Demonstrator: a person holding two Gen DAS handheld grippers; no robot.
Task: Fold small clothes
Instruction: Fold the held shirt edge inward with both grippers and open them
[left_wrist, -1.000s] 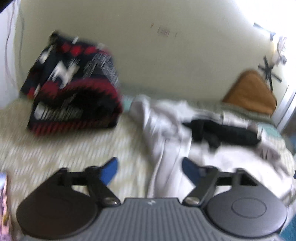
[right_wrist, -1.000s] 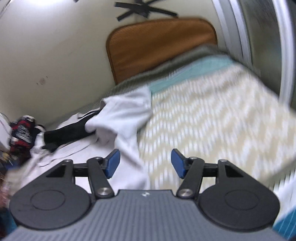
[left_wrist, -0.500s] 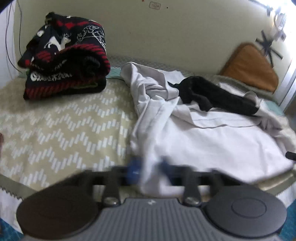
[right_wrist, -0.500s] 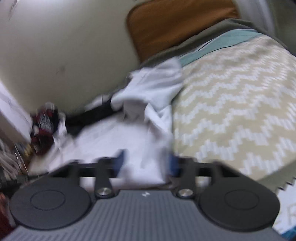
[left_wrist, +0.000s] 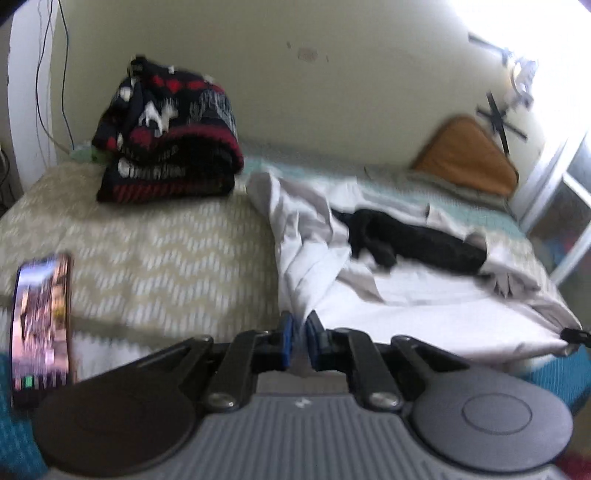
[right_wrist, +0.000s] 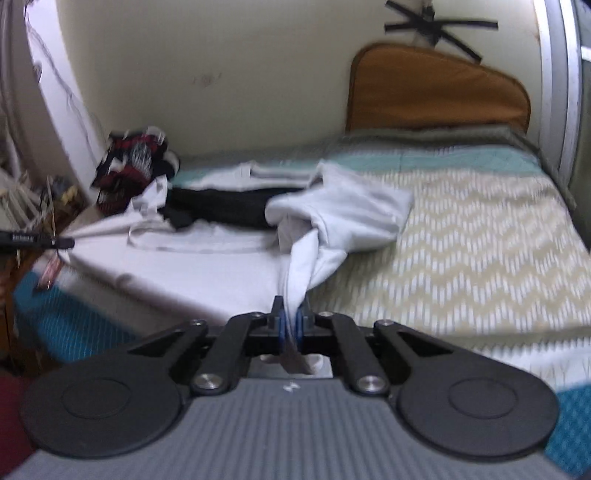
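Through my left wrist camera, my left gripper (left_wrist: 298, 341) has its blue pads (left_wrist: 285, 341) squeezed almost together on a thin edge of the white garment (left_wrist: 424, 306), which stretches away from the pinch across the near right part of the bed (left_wrist: 155, 254). A black garment (left_wrist: 417, 243) lies on top of the white one, farther back. A folded dark sweater with red and white patterns (left_wrist: 166, 147) sits at the back left by the wall, well apart from the white cloth, and a phone (left_wrist: 40, 325) with a lit screen lies at the near left edge. An orange cushion (left_wrist: 469, 155) leans in the far right corner. Through my right wrist camera, my right gripper (right_wrist: 290, 326) is clamped on a bunched fold of the same white garment (right_wrist: 332, 229), the cloth rising taut from between the pads and hanging out behind them. The black garment (right_wrist: 221, 208) lies across the white one to the left, the sweater (right_wrist: 133, 162) is far left, the tip of my left gripper (right_wrist: 37, 242) shows at the left edge holding the garment's other corner, and the cushion (right_wrist: 436, 92) stands against the wall.
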